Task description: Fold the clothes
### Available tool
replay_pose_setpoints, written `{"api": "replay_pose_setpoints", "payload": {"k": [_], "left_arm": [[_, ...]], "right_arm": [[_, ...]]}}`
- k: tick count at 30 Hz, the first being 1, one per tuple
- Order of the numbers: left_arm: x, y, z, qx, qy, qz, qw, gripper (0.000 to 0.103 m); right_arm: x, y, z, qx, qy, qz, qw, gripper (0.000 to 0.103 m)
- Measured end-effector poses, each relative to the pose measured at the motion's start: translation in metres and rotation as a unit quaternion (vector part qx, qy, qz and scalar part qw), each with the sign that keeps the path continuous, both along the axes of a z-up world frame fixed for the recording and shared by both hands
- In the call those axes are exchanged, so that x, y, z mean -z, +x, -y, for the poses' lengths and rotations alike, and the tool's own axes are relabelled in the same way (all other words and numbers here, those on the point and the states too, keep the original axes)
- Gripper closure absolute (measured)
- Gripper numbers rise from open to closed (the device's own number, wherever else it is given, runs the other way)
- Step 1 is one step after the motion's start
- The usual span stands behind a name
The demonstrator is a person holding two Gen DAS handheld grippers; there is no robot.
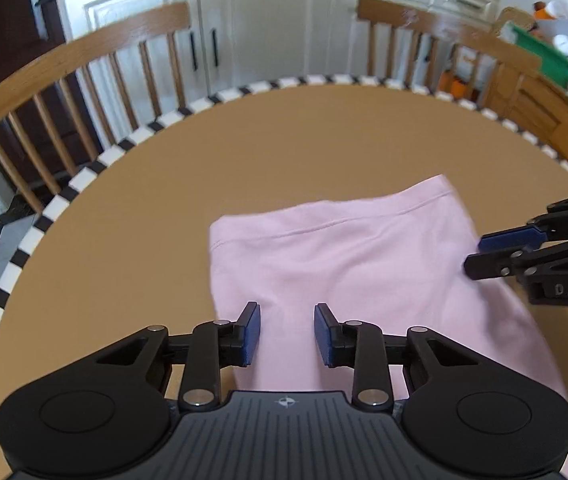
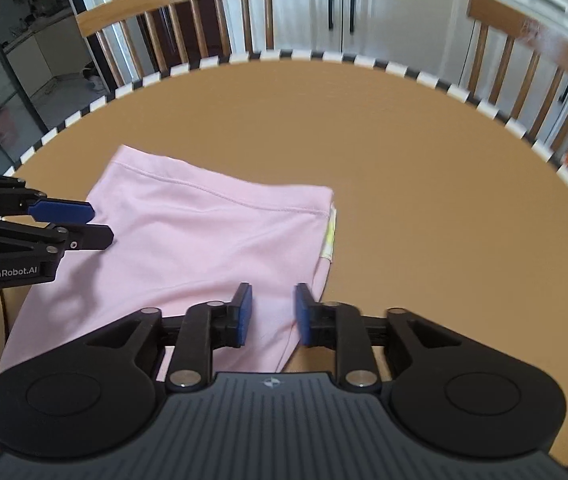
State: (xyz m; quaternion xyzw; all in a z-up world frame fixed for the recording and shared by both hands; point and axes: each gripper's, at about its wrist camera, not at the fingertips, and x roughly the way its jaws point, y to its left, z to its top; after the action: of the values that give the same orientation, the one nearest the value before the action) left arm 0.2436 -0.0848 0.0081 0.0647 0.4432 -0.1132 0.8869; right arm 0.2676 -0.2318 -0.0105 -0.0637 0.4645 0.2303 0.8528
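Left wrist view shows the left claw (image 1: 287, 334) above the near left part of a pink garment (image 1: 347, 264), and its blue pads (image 1: 252, 332) stand apart with only flat cloth under the gap, so this claw is released and grasps nothing. The garment lies folded on the round brown surface (image 1: 164, 200), which has a black and white checked rim. The stitched hem of the garment is at its far edge, away from the claws. To the right of the garment, the right claw (image 1: 479, 254) comes into this view from the side, just at the right edge of the cloth.

Right wrist view shows the left claw (image 2: 100, 224) from the side at the left edge of the garment (image 2: 204, 240), with a small gap between its two tips. Further to the right, the right claw (image 2: 272, 314) is over the near right corner of the garment; its pads (image 2: 246, 312) are apart and do not press the cloth, so it is released too. A pale label (image 2: 329, 236) sticks out at the right edge of the garment. Wooden chairs (image 2: 188, 12) stand behind the surface, beyond the far side of the garment.
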Motion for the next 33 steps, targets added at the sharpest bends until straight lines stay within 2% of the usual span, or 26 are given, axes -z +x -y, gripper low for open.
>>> {"api": "replay_pose_setpoints", "payload": {"k": [3, 7, 10, 14, 17, 21, 23, 25, 27, 29, 33], "left_arm": [[-0.017, -0.023, 0.005, 0.011, -0.005, 0.005, 0.9999, 0.07], [-0.029, -0.056, 0.013, 0.02, -0.022, -0.014, 0.9995, 0.07], [-0.029, -0.085, 0.018, 0.023, -0.031, -0.032, 0.9988, 0.07], [-0.009, -0.115, 0.021, 0.017, -0.039, -0.066, 0.9969, 0.07], [0.008, -0.128, 0.02, 0.005, -0.018, -0.077, 0.9969, 0.07], [0.012, -0.143, 0.014, -0.001, -0.006, -0.051, 0.9987, 0.07], [0.008, -0.149, 0.012, -0.013, -0.007, -0.054, 0.9984, 0.07], [0.001, -0.156, 0.011, -0.021, -0.02, -0.042, 0.9987, 0.07], [0.002, -0.161, 0.013, -0.019, -0.023, -0.037, 0.9989, 0.069], [0.01, -0.16, 0.016, -0.019, -0.017, -0.051, 0.9984, 0.069], [0.013, -0.164, 0.016, -0.014, -0.008, -0.043, 0.9989, 0.069]], "right_arm": [[-0.014, -0.031, 0.004, -0.013, 0.018, 0.004, 1.0, 0.074], [-0.019, -0.08, 0.008, -0.017, 0.036, -0.001, 0.999, 0.074], [-0.014, -0.114, 0.014, -0.009, 0.043, -0.007, 0.999, 0.073], [0.003, -0.143, 0.025, 0.001, 0.038, -0.026, 0.999, 0.073], [0.009, -0.158, 0.035, 0.006, 0.029, -0.02, 0.999, 0.074], [0.012, -0.164, 0.043, 0.033, -0.001, -0.021, 0.999, 0.07], [0.006, -0.167, 0.049, 0.044, 0.019, -0.016, 0.999, 0.07], [-0.002, -0.174, 0.049, 0.043, 0.045, -0.002, 0.998, 0.07], [-0.001, -0.178, 0.036, 0.019, 0.029, 0.013, 0.999, 0.07], [0.009, -0.176, 0.025, -0.001, 0.008, 0.003, 1.0, 0.073], [0.012, -0.18, 0.027, 0.003, -0.001, 0.007, 1.0, 0.074]]}}
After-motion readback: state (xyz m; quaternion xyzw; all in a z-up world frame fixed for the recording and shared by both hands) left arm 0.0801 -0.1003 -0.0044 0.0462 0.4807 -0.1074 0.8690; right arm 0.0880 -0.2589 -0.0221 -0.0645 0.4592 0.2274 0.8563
